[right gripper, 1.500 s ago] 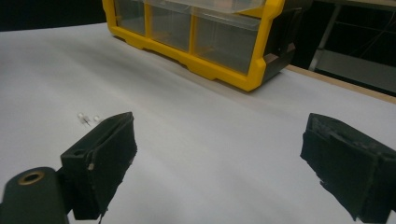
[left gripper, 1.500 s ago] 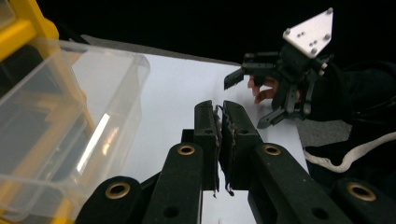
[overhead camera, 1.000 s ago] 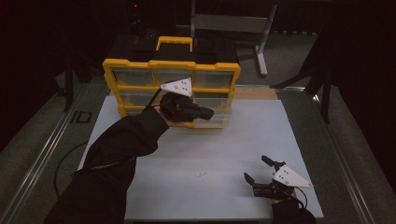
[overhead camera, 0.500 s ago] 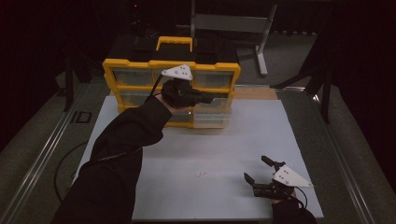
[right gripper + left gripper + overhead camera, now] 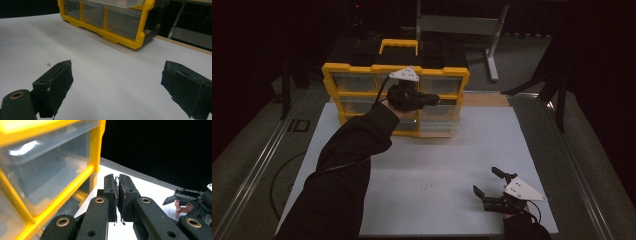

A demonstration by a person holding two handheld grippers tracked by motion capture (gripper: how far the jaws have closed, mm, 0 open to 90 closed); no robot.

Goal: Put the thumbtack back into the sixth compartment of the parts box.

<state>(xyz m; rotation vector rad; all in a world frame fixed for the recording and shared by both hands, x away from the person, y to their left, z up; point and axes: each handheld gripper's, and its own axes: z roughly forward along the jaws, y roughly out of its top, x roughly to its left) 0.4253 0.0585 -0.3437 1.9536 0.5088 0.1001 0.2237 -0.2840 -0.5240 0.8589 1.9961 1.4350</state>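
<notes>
Left gripper (image 5: 432, 99), jaws shut on nothing, sits at the drawer cabinet (image 5: 357, 82) front; one clear drawer (image 5: 438, 121) sticks out at lower right. A push off-centre could skew or jam it (or shift the cabinet). Right gripper (image 5: 491, 184) rests wide open, empty, near the tiny part (image 5: 426, 187).

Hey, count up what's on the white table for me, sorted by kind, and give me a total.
Yellow drawer cabinet: 1
Handheld tools: 2, the left tool at the cabinet front, the right tool near the table's front edge
Small pale bits lying mid-table: 1 little cluster, too small to identify
Total: 4
</notes>
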